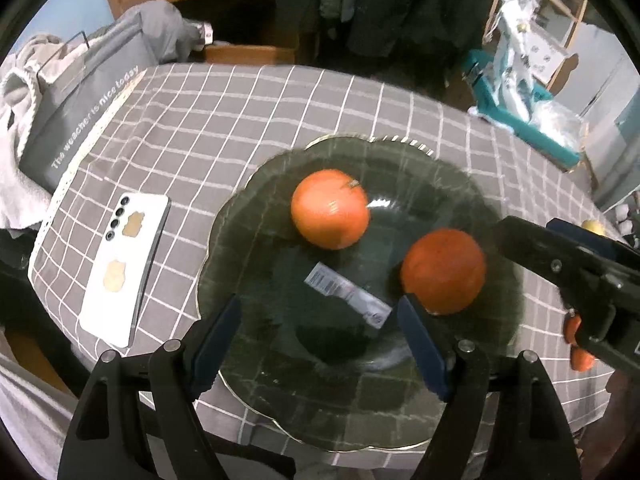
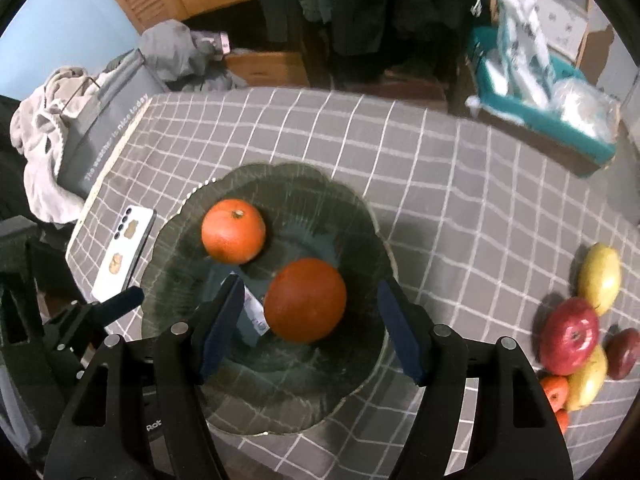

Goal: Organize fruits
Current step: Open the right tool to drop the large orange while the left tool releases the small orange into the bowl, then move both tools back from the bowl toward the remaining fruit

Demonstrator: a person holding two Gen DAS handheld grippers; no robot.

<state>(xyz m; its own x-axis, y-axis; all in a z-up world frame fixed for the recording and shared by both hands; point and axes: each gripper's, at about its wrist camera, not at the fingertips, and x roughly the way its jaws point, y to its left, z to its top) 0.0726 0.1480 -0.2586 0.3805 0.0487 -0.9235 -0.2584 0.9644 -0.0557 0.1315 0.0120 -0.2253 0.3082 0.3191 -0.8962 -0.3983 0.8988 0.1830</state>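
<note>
On the glass plate point(image 2: 360, 216): two oranges point(image 2: 233, 230) set down.
Right of plate: apples, pears point(image 2: 600, 276) left.
Fingers: both pairs apart, empty.

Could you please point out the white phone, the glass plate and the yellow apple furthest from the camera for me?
white phone point(image 1: 124, 264), left wrist view, on the middle of its back.
glass plate point(image 2: 360, 208), right wrist view, on its far right rim.
yellow apple point(image 2: 601, 274), right wrist view, on the middle of its skin.

Two oranges point(image 2: 233, 230) (plated), two apples point(image 2: 570, 335), two pears point(image 2: 601, 278)
</note>
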